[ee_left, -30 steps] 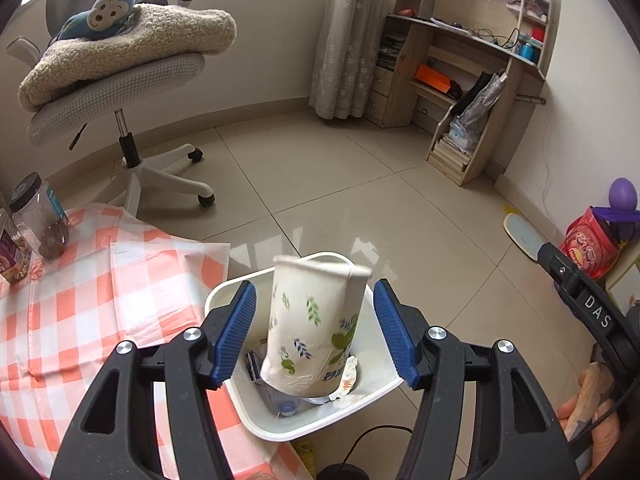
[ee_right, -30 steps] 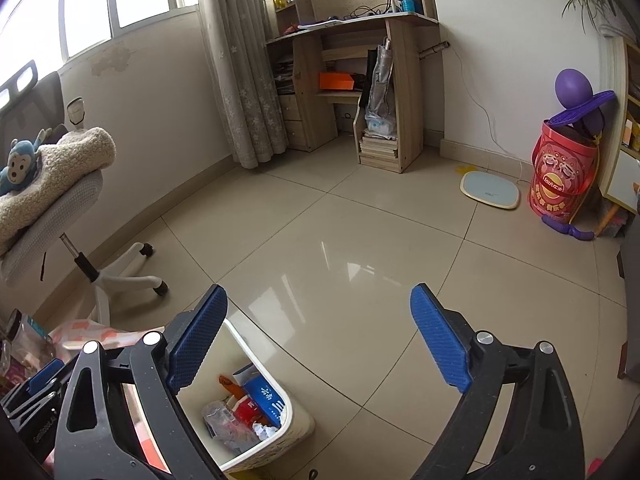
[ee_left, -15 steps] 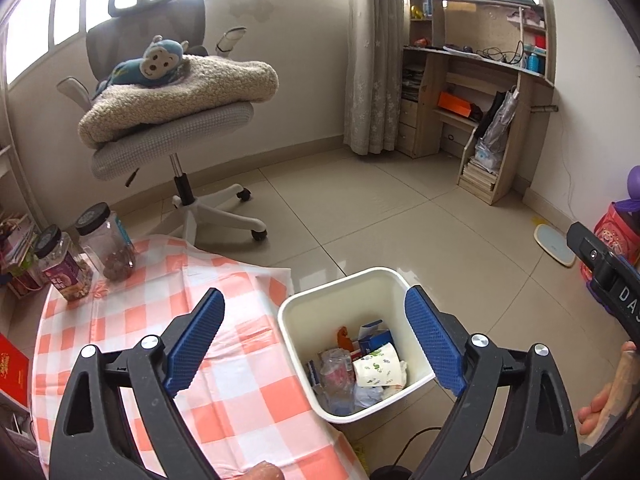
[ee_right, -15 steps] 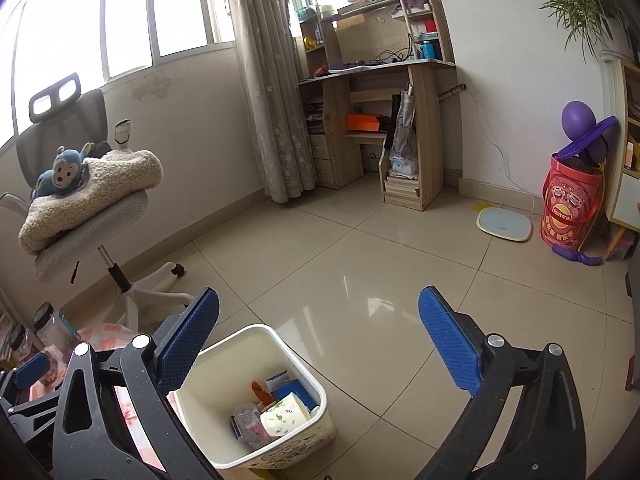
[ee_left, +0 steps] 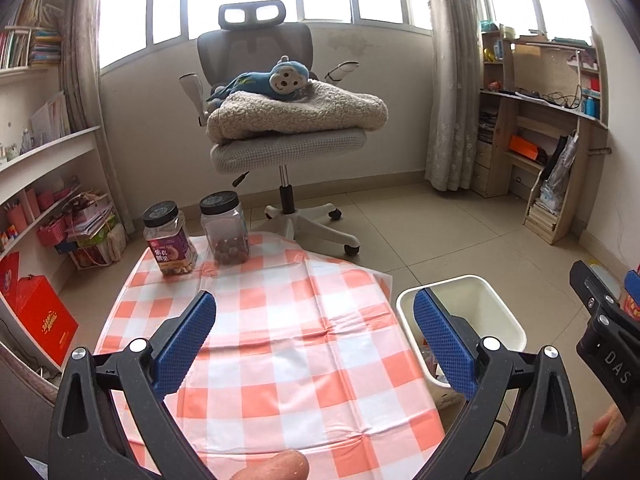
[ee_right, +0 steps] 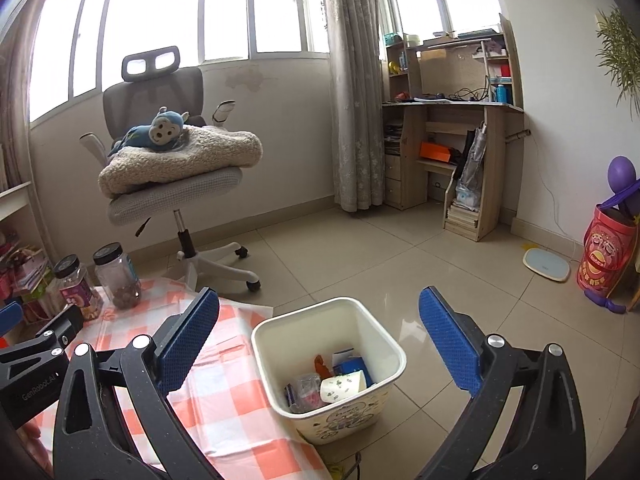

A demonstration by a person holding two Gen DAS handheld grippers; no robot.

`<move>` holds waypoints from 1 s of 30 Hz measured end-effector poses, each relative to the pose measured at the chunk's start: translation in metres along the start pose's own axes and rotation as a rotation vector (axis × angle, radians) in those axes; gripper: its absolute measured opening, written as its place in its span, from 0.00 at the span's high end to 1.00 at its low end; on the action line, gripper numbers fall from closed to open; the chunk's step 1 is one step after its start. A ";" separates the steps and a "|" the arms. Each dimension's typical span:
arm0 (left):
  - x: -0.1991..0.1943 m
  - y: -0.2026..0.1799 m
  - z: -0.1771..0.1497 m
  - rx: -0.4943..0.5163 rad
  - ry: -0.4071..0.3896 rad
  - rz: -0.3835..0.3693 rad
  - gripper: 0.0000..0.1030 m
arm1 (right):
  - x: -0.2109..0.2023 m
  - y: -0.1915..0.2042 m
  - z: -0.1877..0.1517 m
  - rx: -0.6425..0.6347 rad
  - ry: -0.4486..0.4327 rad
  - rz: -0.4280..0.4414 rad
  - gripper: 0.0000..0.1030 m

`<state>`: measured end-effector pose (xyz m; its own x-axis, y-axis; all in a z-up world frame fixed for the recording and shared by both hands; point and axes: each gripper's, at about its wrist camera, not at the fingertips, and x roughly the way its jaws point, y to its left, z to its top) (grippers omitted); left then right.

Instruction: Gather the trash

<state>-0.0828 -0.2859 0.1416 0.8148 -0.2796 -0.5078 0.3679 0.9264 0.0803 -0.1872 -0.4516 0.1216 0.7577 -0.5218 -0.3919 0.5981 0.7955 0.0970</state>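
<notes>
My left gripper (ee_left: 314,300) hovers over the orange-checked tablecloth (ee_left: 300,364); its jaws are opening and nothing is between them. The white trash bin (ee_left: 460,281) stands on the floor just off the table's right edge, partly behind the right finger. In the right wrist view, my right gripper (ee_right: 319,298) is open and empty above the bin (ee_right: 340,420). Inside lies a white paper cup with a leaf print (ee_right: 344,386), on its side among a blue carton (ee_right: 350,364) and clear plastic wrappers.
Two black-lidded jars (ee_left: 170,238) (ee_left: 226,228) stand at the table's far edge. Behind them is an office chair (ee_left: 288,148) with a blanket and a blue plush monkey. Shelves line the left wall, a wooden desk (ee_right: 452,152) the back right. Tiled floor surrounds the bin.
The left gripper let go of the leaf-print cup, which dropped into the bin, then opened wide and swung left over the table. The right gripper's view rose and drew back from the bin.
</notes>
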 end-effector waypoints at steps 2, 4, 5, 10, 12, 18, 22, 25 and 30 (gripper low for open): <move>-0.001 0.015 -0.008 -0.018 0.010 -0.003 0.07 | -0.003 0.016 -0.005 -0.028 0.011 0.012 0.07; 0.000 0.029 -0.014 -0.037 0.017 0.001 0.07 | -0.005 0.033 -0.012 -0.064 0.011 0.016 0.07; 0.001 0.036 -0.017 -0.049 0.021 0.001 0.07 | -0.006 0.040 -0.015 -0.078 0.011 0.019 0.07; 0.009 0.057 -0.026 -0.080 0.044 0.008 0.07 | -0.005 0.062 -0.025 -0.101 0.017 0.020 0.07; 0.010 0.063 -0.027 -0.083 0.047 0.012 0.07 | -0.003 0.067 -0.027 -0.112 0.021 0.017 0.07; 0.013 0.075 -0.033 -0.105 0.068 0.013 0.07 | 0.004 0.076 -0.030 -0.116 0.039 0.027 0.07; 0.014 0.078 -0.033 -0.112 0.071 0.013 0.07 | 0.007 0.083 -0.032 -0.131 0.046 0.036 0.07; 0.014 0.079 -0.034 -0.110 0.069 0.016 0.07 | 0.007 0.084 -0.033 -0.131 0.048 0.044 0.07; 0.016 0.078 -0.034 -0.112 0.075 0.014 0.07 | 0.008 0.086 -0.033 -0.133 0.053 0.051 0.07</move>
<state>-0.0567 -0.2092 0.1105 0.7824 -0.2505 -0.5702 0.3010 0.9536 -0.0059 -0.1388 -0.3774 0.0969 0.7692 -0.4659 -0.4373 0.5168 0.8561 -0.0030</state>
